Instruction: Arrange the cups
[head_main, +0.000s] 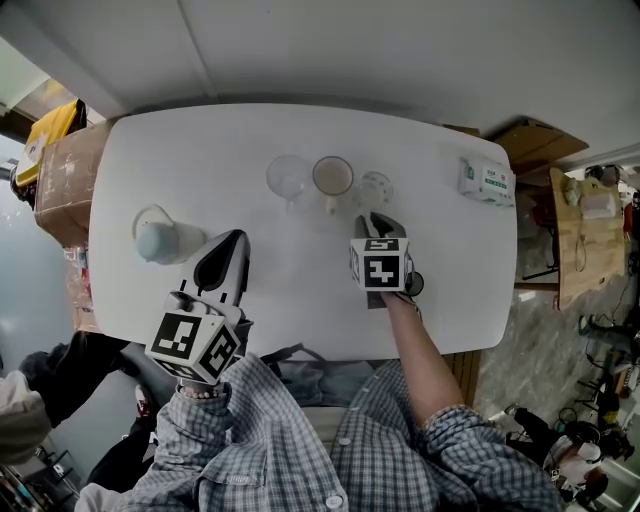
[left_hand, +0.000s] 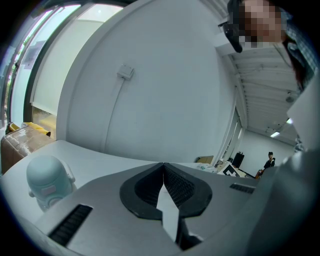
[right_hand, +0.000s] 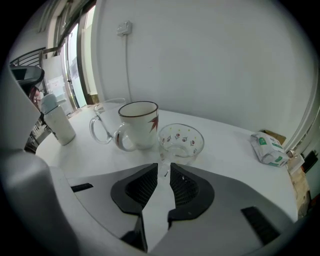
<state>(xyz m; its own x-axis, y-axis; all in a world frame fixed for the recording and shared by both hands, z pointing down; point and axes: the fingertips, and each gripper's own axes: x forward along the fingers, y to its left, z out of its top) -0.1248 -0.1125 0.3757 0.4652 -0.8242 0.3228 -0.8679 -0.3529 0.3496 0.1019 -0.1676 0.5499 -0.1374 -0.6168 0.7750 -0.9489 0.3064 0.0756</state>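
Three cups stand close together in a row on the worktop (right_hand: 240, 150): a clear mug (right_hand: 102, 125), a white mug (right_hand: 138, 122) and a small glass cup (right_hand: 181, 141). The right tool (right_hand: 164, 167), its jaws only narrowly apart and empty, points at the glass cup, probably lining up a grasp. It would need to spread wider first. The left tool (left_hand: 163, 165) is pressed together and empty.

White table (head_main: 200, 160), tissue pack (head_main: 486, 181) near its edge, cardboard box (head_main: 62, 185) beside

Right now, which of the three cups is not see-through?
The middle white mug with a red leaf; the glass mug and dotted cup flanking it are clear.
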